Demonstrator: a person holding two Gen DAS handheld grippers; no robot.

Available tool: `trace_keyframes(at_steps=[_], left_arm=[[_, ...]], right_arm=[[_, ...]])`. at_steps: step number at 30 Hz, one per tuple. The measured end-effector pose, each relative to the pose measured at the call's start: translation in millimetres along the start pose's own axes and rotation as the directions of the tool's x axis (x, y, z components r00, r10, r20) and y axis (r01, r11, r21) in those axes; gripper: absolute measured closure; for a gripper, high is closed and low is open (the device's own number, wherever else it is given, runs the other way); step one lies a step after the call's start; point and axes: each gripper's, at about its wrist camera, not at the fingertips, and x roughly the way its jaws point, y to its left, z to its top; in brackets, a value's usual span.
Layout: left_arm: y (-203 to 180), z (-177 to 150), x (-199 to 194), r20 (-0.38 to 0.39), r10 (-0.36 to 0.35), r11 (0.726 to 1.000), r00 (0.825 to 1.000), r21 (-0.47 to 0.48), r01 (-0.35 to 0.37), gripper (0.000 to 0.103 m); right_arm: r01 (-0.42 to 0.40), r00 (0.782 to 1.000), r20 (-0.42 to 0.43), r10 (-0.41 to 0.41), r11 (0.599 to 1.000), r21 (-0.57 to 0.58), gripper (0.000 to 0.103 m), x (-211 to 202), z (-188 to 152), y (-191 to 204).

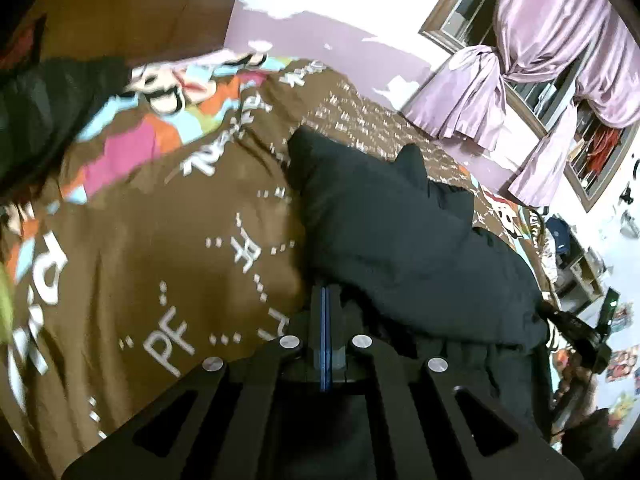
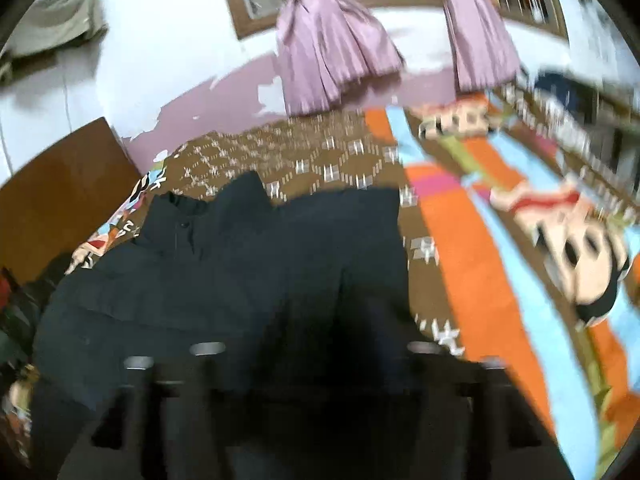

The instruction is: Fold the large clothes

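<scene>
A large dark navy garment (image 1: 404, 232) lies spread on a bed with a brown patterned bedspread (image 1: 160, 240). My left gripper (image 1: 325, 292) is shut, its fingers pressed together at the garment's near edge, pinching the cloth. In the right wrist view the same garment (image 2: 224, 280) fills the lower middle, its collar toward the far left. My right gripper (image 2: 312, 360) is buried in dark cloth and motion blur; its fingers are hidden. The right gripper's body also shows at the far right of the left wrist view (image 1: 584, 336).
The bedspread (image 2: 480, 260) has orange, blue and cartoon patches. A wooden headboard (image 2: 60, 192) stands at the left. Purple curtains (image 2: 332, 40) hang at a window behind the bed. Another dark cloth (image 1: 44, 112) lies at the far left. Shelves and clutter (image 1: 580, 264) stand at the right.
</scene>
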Motion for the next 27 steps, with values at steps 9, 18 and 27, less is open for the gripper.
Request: trace_keyframes(at_steps=[9, 18, 27], left_arm=[[-67.0, 19.5, 33.3, -0.023, -0.135, 0.965, 0.991, 0.224, 0.137, 0.070], [-88.1, -6.2, 114.6, -0.205, 0.026, 0.928, 0.979, 0.369, 0.052, 0.070], [-95.3, -35.7, 141.2, -0.163, 0.172, 0.860, 0.972, 0.505, -0.068, 0.070]], right_arm=[[-0.089, 0.991, -0.116, 0.059, 0.957, -0.275, 0.031, 39.1, -13.7, 61.1], [-0.070, 0.977, -0.211, -0.002, 0.940, -0.335, 0.028, 87.2, -45.8, 59.5], [-0.047, 0.981, -0.194, -0.020, 0.940, -0.337, 0.027, 89.4, -50.6, 58.8]])
